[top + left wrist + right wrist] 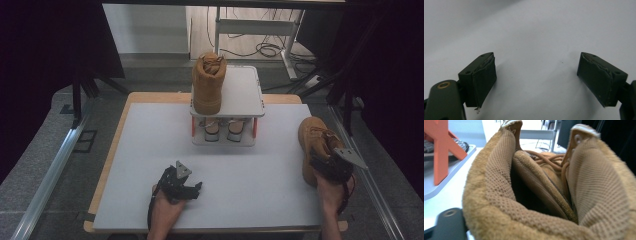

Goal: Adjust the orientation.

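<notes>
One tan lace-up boot (209,82) stands upright on the top shelf of a small white shoe rack (245,95) at the table's far middle. Its mate, a second tan boot (315,137), is at the table's right edge, toe pointing away. My right gripper (325,162) is shut on its heel collar. The right gripper view looks straight into that boot's mesh-lined opening (544,185), which hides the jaws. My left gripper (192,189) rests near the front middle of the white table (150,150). It is open and holds nothing (537,57).
A pair of pale shoes (223,129) sits on the rack's lower shelf between orange posts (441,150). Metal rails run along both sides of the table. Cables and a desk frame lie on the floor beyond the far edge.
</notes>
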### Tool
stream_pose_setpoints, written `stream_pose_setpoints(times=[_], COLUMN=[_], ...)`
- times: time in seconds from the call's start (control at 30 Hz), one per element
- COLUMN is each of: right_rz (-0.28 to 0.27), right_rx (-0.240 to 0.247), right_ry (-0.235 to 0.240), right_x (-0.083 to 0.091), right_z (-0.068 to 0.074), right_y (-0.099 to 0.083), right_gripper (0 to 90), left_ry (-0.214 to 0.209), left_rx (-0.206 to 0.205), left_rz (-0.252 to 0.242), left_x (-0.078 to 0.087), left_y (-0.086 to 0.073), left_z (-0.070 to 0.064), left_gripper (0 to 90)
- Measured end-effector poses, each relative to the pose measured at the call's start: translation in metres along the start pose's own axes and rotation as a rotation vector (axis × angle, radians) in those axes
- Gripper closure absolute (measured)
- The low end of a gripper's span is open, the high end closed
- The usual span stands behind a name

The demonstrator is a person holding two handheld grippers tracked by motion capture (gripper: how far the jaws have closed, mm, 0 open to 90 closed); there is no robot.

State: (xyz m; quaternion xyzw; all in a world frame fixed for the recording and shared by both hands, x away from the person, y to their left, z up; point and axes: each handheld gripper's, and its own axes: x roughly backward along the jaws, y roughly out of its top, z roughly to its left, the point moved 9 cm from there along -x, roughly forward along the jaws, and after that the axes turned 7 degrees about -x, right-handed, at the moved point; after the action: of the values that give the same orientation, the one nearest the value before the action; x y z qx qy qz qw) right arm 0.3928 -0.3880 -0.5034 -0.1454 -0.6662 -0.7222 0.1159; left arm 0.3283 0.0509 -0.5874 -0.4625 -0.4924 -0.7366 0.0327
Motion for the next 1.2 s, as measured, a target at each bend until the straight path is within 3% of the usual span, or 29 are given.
stream_pose_setpoints(times=[0.07, 0.23, 0.37, 0.5, 0.93, 1.2], right_rz=[0.018, 0.033, 0.023, 0.021, 0.023, 0.005], right_rx=[0.012, -0.012, 0.034, 0.049, 0.041, 0.031], right_ry=[0.026, 0.052, 0.045, 0.049, 0.102, 0.13], right_x=[0.001, 0.003, 0.004, 0.006, 0.018, 0.025], right_z=[0.001, -0.001, 0.002, 0.002, 0.002, 0.009], right_y=[0.0, 0.0, -0.001, -0.001, 0.004, 0.012], right_gripper=[25.3, 35.3, 42.4, 47.7, 51.7, 53.2], left_ry=[0.001, -0.001, -0.002, -0.002, -0.003, -0.003], left_rx=[-0.001, 0.0, 0.002, 0.002, 0.003, 0.003], left_rz=[0.0, 0.0, 0.0, 0.001, 0.0, 0.0], left_x=[0.0, 0.0, 0.0, 0.0, 0.0, 0.0], left_y=[0.0, 0.0, 0.0, 0.0, 0.0, 0.0], left_z=[0.0, 0.0, 0.0, 0.0, 0.0, 0.0], left_gripper=[15.5, 15.5, 15.5, 15.5, 15.5, 15.5])
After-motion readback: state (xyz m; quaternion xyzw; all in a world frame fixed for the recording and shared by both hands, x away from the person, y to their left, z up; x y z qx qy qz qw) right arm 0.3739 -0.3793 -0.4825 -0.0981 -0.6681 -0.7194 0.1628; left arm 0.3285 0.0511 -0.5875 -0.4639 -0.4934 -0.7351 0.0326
